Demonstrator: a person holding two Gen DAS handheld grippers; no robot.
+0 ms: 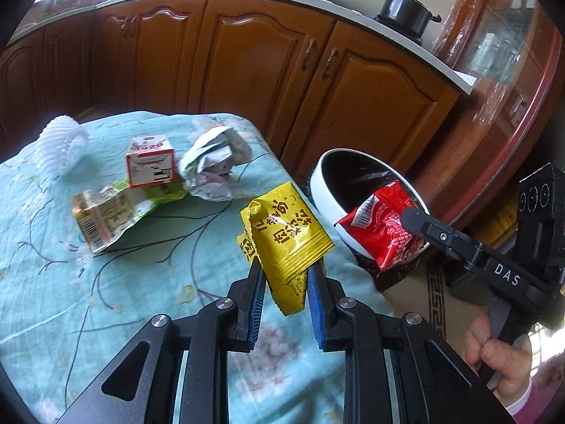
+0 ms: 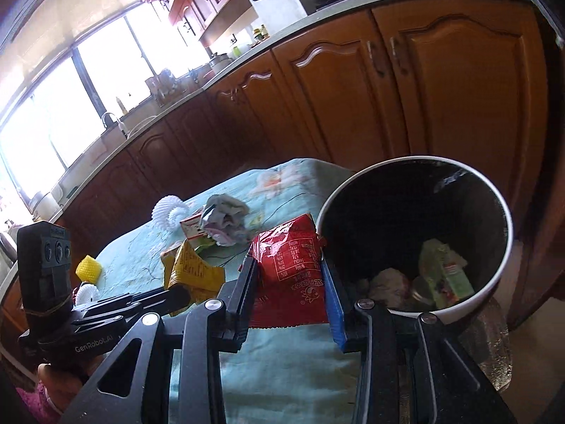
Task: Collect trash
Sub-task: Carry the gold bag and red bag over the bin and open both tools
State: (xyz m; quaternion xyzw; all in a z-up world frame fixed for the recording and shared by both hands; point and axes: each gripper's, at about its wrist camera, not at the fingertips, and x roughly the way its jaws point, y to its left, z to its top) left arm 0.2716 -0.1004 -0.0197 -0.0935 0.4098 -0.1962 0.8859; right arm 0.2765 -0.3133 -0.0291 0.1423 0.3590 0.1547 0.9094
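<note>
I am partway through. In the left wrist view, left of centre, four pieces wait on the desk point(image 1: 53, 247): a white foam net point(image 1: 61, 148) at the far left, a flattened green and gold wrapper point(image 1: 106, 215) with a small red and white carton point(image 1: 150, 164) on its top edge, then a crumpled paper wad point(image 1: 212, 162). In the right wrist view a yellow foam net point(image 2: 88, 268) and another white one sit near the desk's left edge.

At centre, my left jaws point(image 1: 285, 272) pinch the yellow packet point(image 1: 286, 236), held above the desk near its right edge. To the right, my right jaws point(image 2: 287, 275) pinch the red packet point(image 2: 289, 268), which in the left view hangs over the near rim of the bin point(image 1: 319, 176). The bin already holds a green carton point(image 2: 446, 272) and a pale crumpled wad, so some trash is in.

The bin stands just past the desk's right edge, its mouth open and unobstructed. The two grippers are close together there, so I judge the red packet should drop first, then the yellow. Cabinets behind stand well apart.
</note>
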